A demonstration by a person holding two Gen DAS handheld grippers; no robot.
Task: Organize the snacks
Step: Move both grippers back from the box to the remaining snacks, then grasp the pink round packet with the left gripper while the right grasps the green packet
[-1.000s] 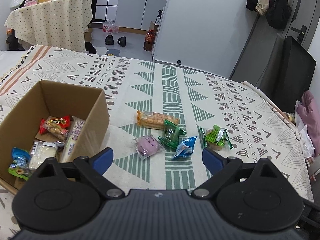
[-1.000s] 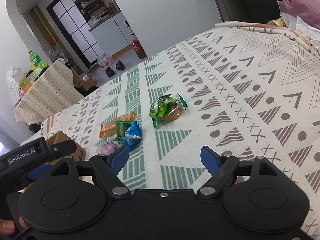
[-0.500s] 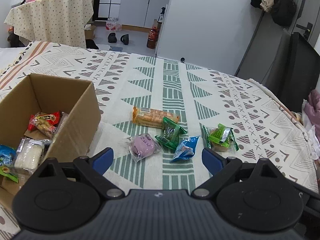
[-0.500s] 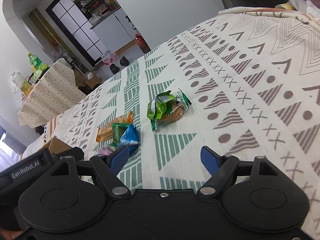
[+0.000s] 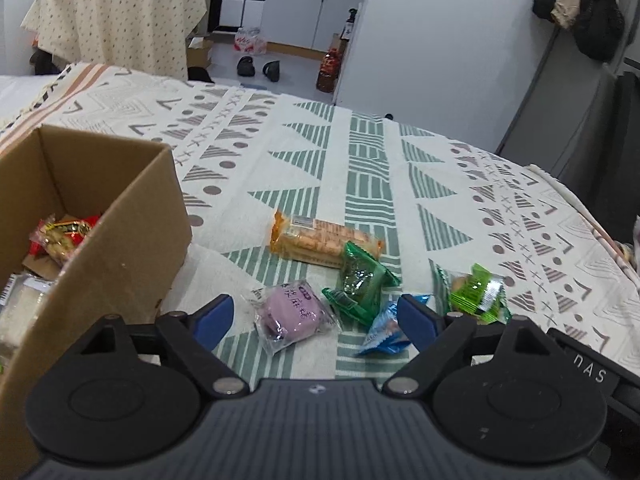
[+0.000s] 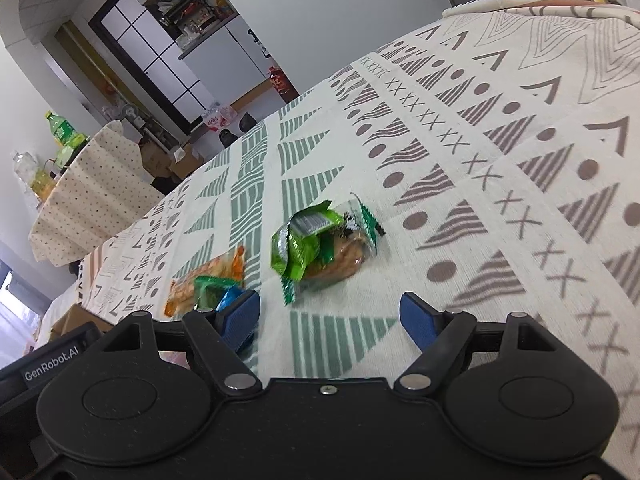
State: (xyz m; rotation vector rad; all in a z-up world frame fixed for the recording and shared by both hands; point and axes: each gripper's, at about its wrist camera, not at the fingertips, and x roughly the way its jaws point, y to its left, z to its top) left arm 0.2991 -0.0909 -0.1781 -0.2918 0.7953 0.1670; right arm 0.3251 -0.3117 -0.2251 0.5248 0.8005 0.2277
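Left gripper (image 5: pixel 314 318) spread wide, empty; purple snack pack (image 5: pixel 291 313) lies on the cloth dead ahead between its fingertips, long axis slanting left-near to right-far; cardboard box (image 5: pixel 132 236) just left; right gripper (image 6: pixel 330 316) also gaping, empty, facing green-wrapped snack (image 6: pixel 320 246); left is nearer purple; writing: "GenRobot.AI", purple label's characters unreadable.

"GenRobot.AI" stands in white on the left claw's black body (image 6: pixel 54 364). The purple snack packet (image 5: pixel 290 314) bears purple characters, too small to read.
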